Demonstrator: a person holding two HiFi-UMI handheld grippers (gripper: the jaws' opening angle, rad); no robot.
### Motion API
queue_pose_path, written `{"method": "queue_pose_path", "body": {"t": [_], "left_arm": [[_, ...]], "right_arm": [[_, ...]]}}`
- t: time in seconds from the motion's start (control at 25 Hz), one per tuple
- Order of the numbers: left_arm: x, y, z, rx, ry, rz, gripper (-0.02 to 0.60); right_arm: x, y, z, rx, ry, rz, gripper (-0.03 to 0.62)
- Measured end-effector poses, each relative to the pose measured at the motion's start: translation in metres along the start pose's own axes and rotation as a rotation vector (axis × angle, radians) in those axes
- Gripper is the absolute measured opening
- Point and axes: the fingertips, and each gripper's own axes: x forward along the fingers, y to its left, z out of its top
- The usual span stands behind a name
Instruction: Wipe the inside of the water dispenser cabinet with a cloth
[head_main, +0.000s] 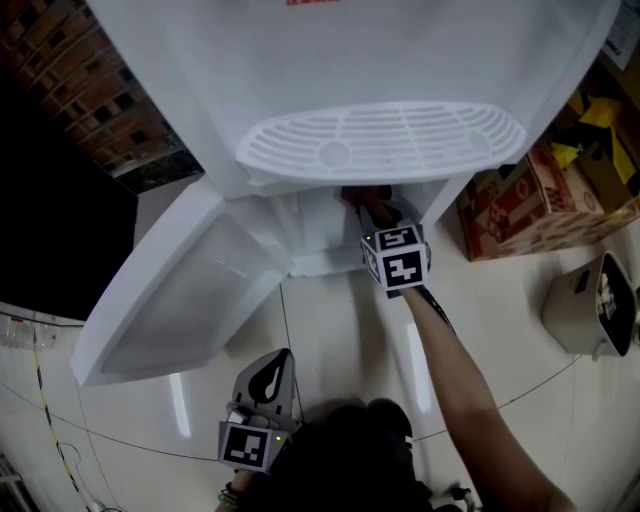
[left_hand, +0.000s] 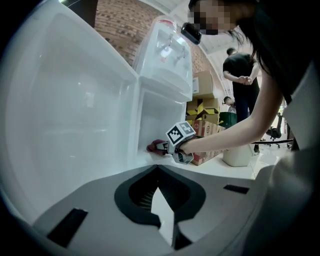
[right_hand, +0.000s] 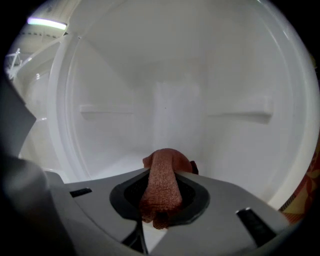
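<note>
Left gripper (head_main: 272, 372) is hanging low beside the open door (head_main: 170, 300), jaws together, nothing between them. Right gripper (head_main: 378, 218) is clamping the red cloth (right_hand: 160, 185), reaching inside the water dispenser cabinet (right_hand: 165, 95), cloth touching its floor.

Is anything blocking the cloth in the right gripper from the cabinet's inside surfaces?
Nothing visible does. The door stands open at the left, and the right gripper holds the cloth inside the cabinet, close to its floor.
</note>
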Motion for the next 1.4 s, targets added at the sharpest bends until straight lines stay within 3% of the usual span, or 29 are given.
{"method": "queue_pose_path", "body": {"t": [0.2, 0.36, 0.52, 0.84, 1.08, 1.24, 1.4], "left_arm": [[0.001, 0.001, 0.002, -0.003, -0.007, 0.004, -0.021], [0.001, 0.000, 0.003, -0.007, -0.010, 0.006, -0.021], [0.001, 0.002, 0.000, -0.010, -0.006, 0.012, -0.021], [0.004, -0.005, 0.000, -0.020, -0.009, -0.005, -0.021], [-0.002, -0.011, 0.002, 0.004, -0.007, -0.013, -0.021], [-0.007, -0.004, 0.002, -0.001, -0.006, 0.008, -0.021], [-0.009, 0.001, 0.002, 0.000, -0.008, 0.017, -0.021]], "right_arm": [[-0.018, 0.090, 0.027, -0.082, -0.060, 0.158, 0.071], [-0.013, 0.128, 0.012, -0.093, -0.039, 0.220, 0.072], [-0.009, 0.109, -0.014, -0.073, 0.010, 0.173, 0.071], [-0.045, 0.010, -0.033, 0.014, 0.057, -0.059, 0.072], [-0.056, -0.017, -0.051, 0.023, 0.094, -0.119, 0.072], [-0.057, -0.008, -0.037, 0.037, 0.034, -0.075, 0.072], [-0.079, 0.031, 0.059, 0.082, -0.228, 0.082, 0.072]]}}
